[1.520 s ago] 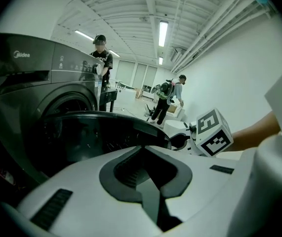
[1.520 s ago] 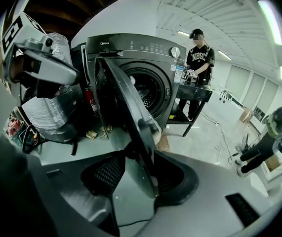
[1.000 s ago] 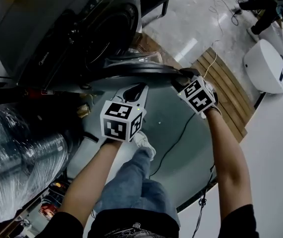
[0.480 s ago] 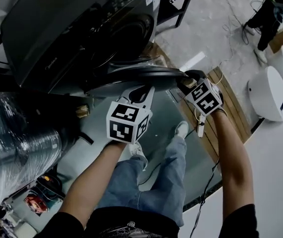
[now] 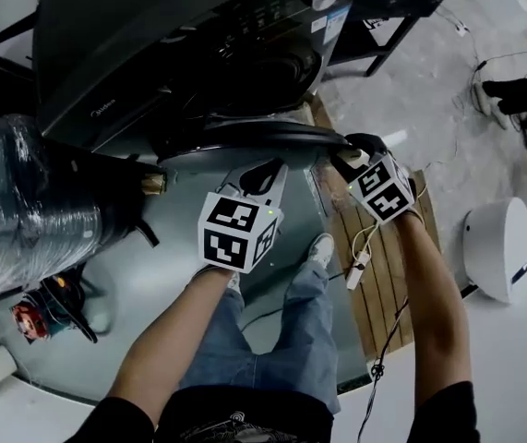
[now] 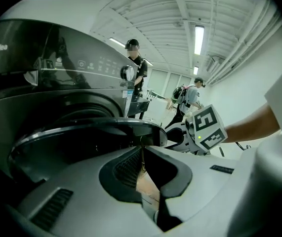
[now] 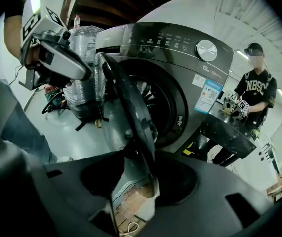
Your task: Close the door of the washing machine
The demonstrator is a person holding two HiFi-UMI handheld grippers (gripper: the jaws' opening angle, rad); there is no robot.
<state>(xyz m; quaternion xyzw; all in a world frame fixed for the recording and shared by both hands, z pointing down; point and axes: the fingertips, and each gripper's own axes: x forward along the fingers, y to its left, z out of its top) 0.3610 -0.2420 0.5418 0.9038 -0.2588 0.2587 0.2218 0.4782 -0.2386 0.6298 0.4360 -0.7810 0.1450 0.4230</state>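
Observation:
A dark front-loading washing machine stands at the top of the head view with its round door swung out toward me. My right gripper is shut on the door's free rim. In the right gripper view the door's rim runs between the jaws of the right gripper, with the drum opening behind it. My left gripper is shut on nothing, its tips against the door's outer face. In the left gripper view the left gripper meets the door's rim.
A plastic-wrapped bundle stands left of the machine. A wooden pallet with a white cable lies at the right, a white round appliance beyond it. A dark table stands right of the machine, a person beside it.
Both grippers have moved with the door toward the machine, and the door stands nearer the front. I have stepped forward, so the machine fills more of the head view.

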